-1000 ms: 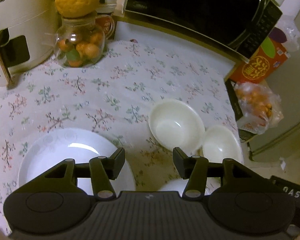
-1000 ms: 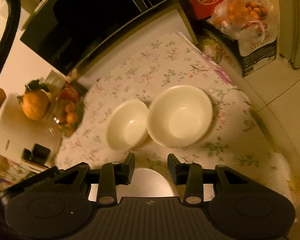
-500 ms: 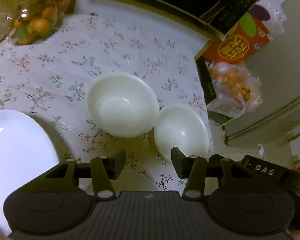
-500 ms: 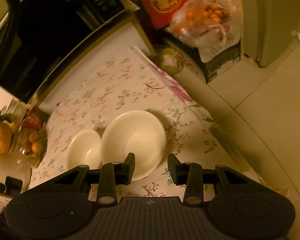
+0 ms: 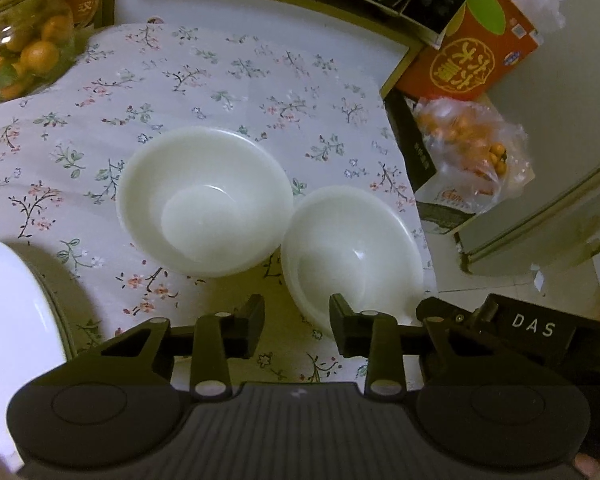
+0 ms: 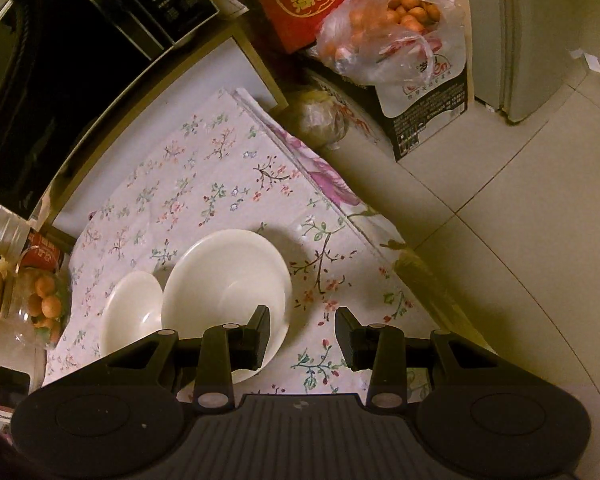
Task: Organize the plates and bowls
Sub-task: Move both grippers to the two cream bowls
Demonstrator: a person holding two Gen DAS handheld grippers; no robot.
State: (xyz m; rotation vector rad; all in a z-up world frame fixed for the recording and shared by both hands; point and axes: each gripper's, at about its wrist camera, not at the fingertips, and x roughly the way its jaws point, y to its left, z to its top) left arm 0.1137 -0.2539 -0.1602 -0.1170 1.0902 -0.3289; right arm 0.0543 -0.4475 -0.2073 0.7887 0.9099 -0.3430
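Two white bowls stand side by side on the floral tablecloth. In the left wrist view the deeper bowl (image 5: pixel 204 208) is in the middle and the second bowl (image 5: pixel 352 252) is right of it at the table's edge. A white plate (image 5: pixel 8 312) shows at the left edge. My left gripper (image 5: pixel 296 328) is open and empty, just before the second bowl's near rim. In the right wrist view the wide bowl (image 6: pixel 228 284) and the smaller-looking bowl (image 6: pixel 130 312) appear. My right gripper (image 6: pixel 302 336) is open and empty, its left finger over the wide bowl's near rim.
A glass jar of small oranges (image 5: pixel 24 56) stands at the back left. A black microwave (image 6: pixel 80 40) lines the back. A red box (image 5: pixel 468 60) and a bag of oranges (image 6: pixel 388 28) sit beyond the table's right edge (image 6: pixel 380 224), above the tiled floor.
Both views have swung to the right. The bowls now sit closer to my left gripper, and the plate has slid to the left edge. My right gripper has moved toward the table's right edge.
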